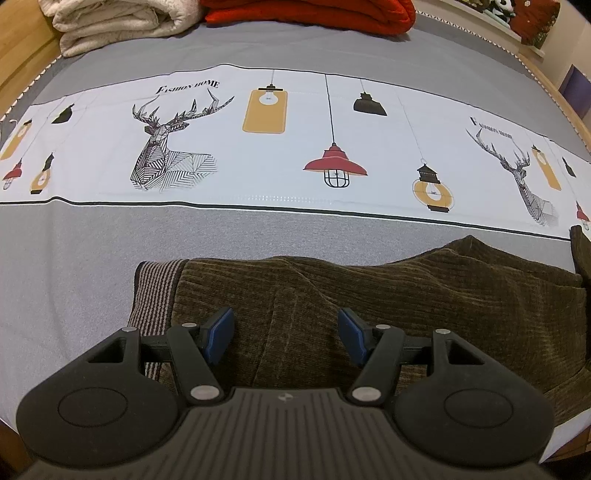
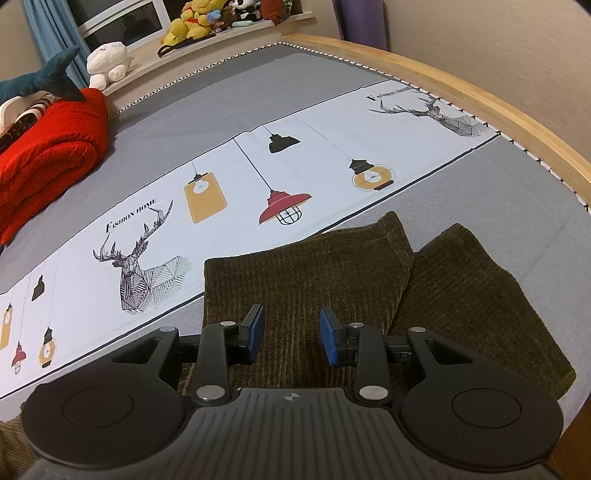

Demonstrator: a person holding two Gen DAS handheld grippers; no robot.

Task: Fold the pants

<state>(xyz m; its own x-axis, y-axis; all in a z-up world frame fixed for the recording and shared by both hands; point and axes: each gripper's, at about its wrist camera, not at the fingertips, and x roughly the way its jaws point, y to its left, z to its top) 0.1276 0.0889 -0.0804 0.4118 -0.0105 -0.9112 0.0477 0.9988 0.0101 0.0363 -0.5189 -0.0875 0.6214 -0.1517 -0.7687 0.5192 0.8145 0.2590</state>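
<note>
Dark brown corduroy pants [image 1: 388, 306] lie on the bed near its front edge. The striped waistband [image 1: 153, 291] is at the left end in the left wrist view. My left gripper [image 1: 286, 334] is open and empty, just above the pants near the waist. In the right wrist view the two pant legs [image 2: 314, 273] spread apart, with the second leg [image 2: 476, 295] to the right. My right gripper [image 2: 291, 336] is open and empty above the leg fabric.
The bed sheet [image 1: 258, 229] is grey with a white band of deer and lamp prints. A folded cream blanket [image 1: 118, 22] and a red blanket [image 2: 48, 155] lie at the far side. Plush toys [image 2: 195, 22] sit on a shelf. A wooden bed frame [image 2: 480, 92] borders the right.
</note>
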